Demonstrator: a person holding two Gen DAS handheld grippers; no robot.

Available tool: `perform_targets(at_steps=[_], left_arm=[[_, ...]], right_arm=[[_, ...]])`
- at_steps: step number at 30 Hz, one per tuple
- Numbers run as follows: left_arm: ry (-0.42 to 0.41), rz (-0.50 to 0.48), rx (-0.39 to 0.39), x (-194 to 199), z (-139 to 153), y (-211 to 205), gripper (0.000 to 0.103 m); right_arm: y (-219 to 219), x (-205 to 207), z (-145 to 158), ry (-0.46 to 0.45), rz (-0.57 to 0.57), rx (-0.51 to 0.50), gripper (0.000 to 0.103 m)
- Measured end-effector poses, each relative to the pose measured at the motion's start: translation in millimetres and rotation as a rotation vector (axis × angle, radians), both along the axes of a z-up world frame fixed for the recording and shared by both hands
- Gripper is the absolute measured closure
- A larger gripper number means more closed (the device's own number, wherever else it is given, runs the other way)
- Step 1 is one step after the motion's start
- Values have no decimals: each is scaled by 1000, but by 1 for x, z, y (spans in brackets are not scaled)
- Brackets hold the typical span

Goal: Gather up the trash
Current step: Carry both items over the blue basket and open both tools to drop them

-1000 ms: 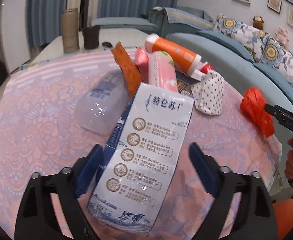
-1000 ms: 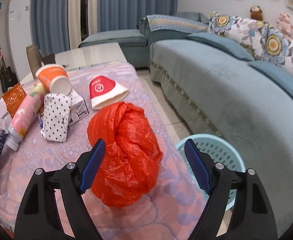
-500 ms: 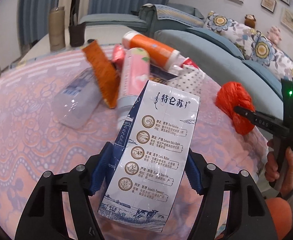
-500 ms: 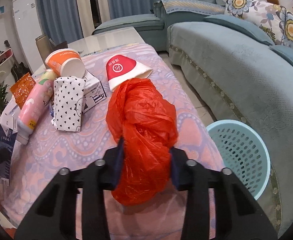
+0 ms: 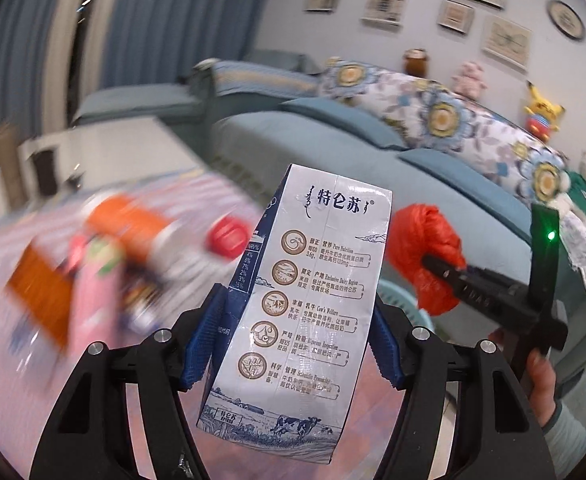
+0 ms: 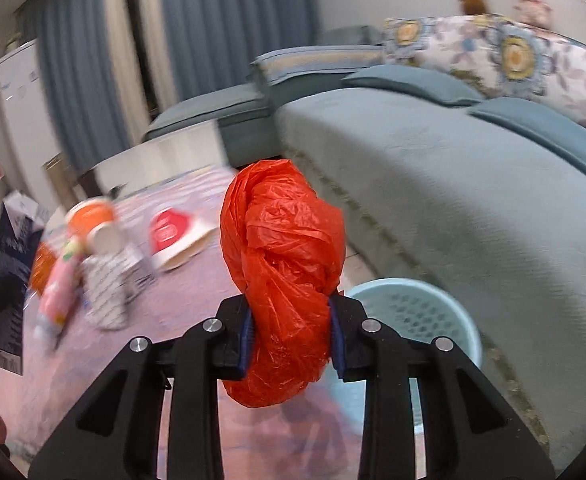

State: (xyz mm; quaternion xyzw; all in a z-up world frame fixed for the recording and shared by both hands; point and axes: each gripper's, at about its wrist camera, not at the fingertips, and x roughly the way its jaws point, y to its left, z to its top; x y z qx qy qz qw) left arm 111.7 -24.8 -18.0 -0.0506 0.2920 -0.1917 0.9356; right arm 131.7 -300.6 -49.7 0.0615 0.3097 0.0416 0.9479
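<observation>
- Left tool (image 5: 293,344) clenched on milk carton (image 5: 305,304), held upright above the surface (image 5: 21,360), presumably for carrying.
- Right tool (image 6: 289,336) pinching bunched red plastic bag (image 6: 281,264), near the blue basket (image 6: 445,312), likely the drop target.
- Remaining trash lying far left.

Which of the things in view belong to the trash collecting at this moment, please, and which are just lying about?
In the job:
- milk carton, clamped in the left tool
- red plastic bag, clamped in the right tool
- blue basket, beside the table

Lying about:
- sofa
- flowered cushions
- stuffed toys
- wall pictures
</observation>
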Motion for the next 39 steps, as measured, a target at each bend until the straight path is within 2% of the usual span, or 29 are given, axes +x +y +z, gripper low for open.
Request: perform_targets(at_steps=[4,7,15,20,24,27,28,39], left_arm=[[-4,-84,17,25,1,-55,39],[24,-141,27,52,-11,-89,39],[188,-241,81,111,-75,-162,39],[272,-257,100,127,-106,-179,38],[298,-261,83,129,-116,-177,35],[286,-258,81,125,-114,-171,27],[285,-259,80,125,-110,-173,27],[246,-241,0,108,-82,-148,27]], right_arm=[[-46,8,-12,28,-92,11,76],[-73,14,-30,61,-145,8,76],[-121,30,-103,227,-241,29,76],[-129,35,-136,305,-268,41,74],[-126,37,-144,327,-266,50,70],[-124,44,-141,323,-274,49,56],[-123,45,-139,319,-273,50,54],[-107,29,-112,257,-236,27,54]])
